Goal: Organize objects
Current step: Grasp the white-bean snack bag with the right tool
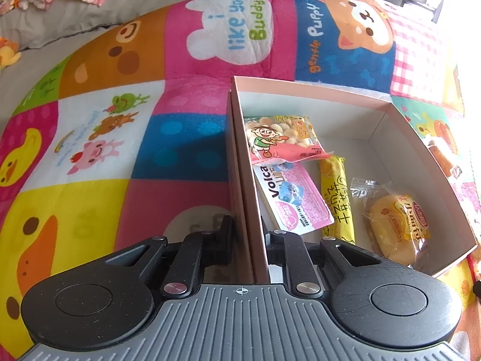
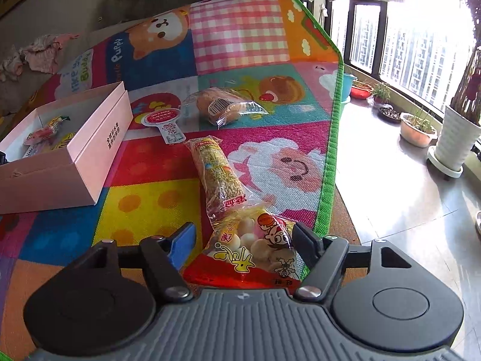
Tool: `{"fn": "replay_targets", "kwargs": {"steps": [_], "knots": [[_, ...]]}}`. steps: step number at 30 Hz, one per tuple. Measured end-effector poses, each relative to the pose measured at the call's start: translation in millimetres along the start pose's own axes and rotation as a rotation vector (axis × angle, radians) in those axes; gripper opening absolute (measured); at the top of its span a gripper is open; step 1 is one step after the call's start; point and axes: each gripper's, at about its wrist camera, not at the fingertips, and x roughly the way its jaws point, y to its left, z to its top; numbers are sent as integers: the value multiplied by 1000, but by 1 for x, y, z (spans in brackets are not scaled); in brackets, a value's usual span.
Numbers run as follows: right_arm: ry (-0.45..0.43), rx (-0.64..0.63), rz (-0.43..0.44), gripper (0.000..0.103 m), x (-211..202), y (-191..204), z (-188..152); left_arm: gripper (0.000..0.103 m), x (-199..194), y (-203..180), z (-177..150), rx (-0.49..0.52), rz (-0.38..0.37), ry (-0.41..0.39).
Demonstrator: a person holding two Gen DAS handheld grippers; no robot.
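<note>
In the left wrist view the left claw [image 1: 248, 234] is clamped on the near wall of the pink box [image 1: 315, 88], probably to steady it for filling, while in the right wrist view the right claw [image 2: 245, 236] stands half-open around the biscuit packet [image 2: 255, 248] on the play mat [image 2: 144, 210], left pad apart from it, right pad against its edge.

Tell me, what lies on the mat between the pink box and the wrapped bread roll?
In the right wrist view, a round red-and-white sticker tag lies on the mat between the pink box and the bread roll.
</note>
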Motion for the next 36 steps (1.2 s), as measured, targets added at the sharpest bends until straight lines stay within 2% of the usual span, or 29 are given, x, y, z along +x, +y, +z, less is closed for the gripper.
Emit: {"fn": "replay_targets", "kwargs": {"steps": [6, 10, 16, 22, 25, 31, 36], "knots": [[-19, -37, 6, 63, -19, 22, -17, 17, 0, 0, -1, 0, 1, -1], [-13, -54, 94, 63, -35, 41, -27, 17, 0, 1, -2, 0, -6, -8], [-10, -104, 156, 64, -52, 71, -39, 17, 1, 2, -1, -3, -13, -8], [7, -129, 220, 73, -61, 82, -40, 17, 1, 3, -2, -3, -20, -13], [-4, -131, 203, 85, -66, 82, -41, 17, 1, 3, -3, -1, -20, -12], [25, -92, 147, 87, -69, 66, -51, 17, 0, 3, -3, 0, -19, -13], [28, -66, 164, 87, -73, 61, -56, 17, 0, 3, -3, 0, -22, -14]]}}
